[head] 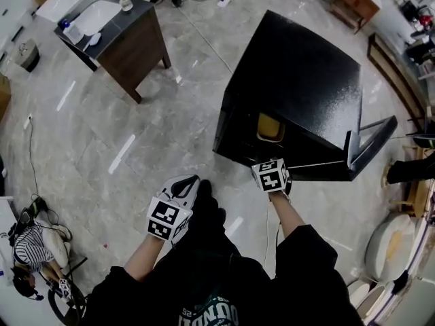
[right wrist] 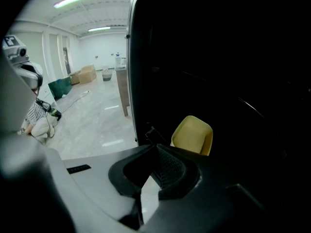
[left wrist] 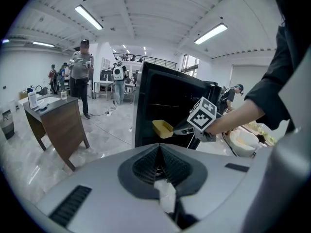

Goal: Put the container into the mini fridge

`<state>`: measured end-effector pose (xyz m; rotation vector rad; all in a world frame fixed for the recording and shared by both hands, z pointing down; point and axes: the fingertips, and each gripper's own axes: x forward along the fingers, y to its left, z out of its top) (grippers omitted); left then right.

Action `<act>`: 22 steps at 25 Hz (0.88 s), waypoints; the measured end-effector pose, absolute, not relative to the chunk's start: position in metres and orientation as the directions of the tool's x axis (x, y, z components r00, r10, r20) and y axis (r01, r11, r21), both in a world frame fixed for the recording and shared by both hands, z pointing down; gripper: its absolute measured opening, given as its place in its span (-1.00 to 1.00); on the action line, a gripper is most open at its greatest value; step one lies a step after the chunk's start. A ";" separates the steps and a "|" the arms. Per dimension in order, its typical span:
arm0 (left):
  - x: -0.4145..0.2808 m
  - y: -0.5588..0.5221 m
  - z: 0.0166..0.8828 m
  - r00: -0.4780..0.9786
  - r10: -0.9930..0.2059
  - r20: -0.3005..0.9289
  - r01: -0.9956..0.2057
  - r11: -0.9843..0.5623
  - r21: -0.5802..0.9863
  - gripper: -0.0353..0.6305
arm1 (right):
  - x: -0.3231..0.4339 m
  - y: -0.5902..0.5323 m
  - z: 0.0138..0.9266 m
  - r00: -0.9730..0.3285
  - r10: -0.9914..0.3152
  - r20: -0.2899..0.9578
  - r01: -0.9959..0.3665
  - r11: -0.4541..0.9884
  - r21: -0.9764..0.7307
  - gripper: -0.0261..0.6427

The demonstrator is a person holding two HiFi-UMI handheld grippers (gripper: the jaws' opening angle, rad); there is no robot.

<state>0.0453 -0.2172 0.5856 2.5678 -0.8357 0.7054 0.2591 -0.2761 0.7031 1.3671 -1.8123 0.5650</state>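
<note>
The black mini fridge (head: 299, 80) stands on the floor with its door (head: 370, 145) swung open to the right. A yellow container (head: 270, 126) hangs at the fridge's opening, just inside the dark interior (right wrist: 218, 57). My right gripper (head: 270, 148) is shut on the rim of the yellow container (right wrist: 193, 135); the left gripper view shows that container (left wrist: 162, 128) held out from the right gripper (left wrist: 179, 130) in front of the fridge (left wrist: 160, 96). My left gripper (head: 194, 184) is held low and back from the fridge, with its jaws shut on nothing (left wrist: 159, 148).
A brown wooden table (head: 129, 39) with a white basin and small items stands to the left of the fridge. People (left wrist: 80, 76) stand beyond it. Bags and cables (head: 34, 246) lie at the lower left; shelves and white tubs (head: 387, 246) sit at the right.
</note>
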 end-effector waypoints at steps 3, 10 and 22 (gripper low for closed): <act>0.051 -0.213 0.582 0.709 -0.446 0.546 -0.611 -0.775 0.160 -0.85 | 0.257 -0.264 0.687 -0.127 -0.632 0.764 -0.960 0.273 0.066 -0.82; 0.066 -0.204 0.568 0.729 -0.442 0.522 -0.586 -0.797 0.144 -0.85 | 0.253 -0.229 0.649 -0.143 -0.703 0.697 -0.974 0.225 0.027 -0.82; 0.083 -0.193 0.547 0.754 -0.429 0.498 -0.542 -0.834 0.103 -0.85 | 0.240 -0.175 0.578 -0.145 -0.795 0.589 -0.982 0.188 0.014 -0.82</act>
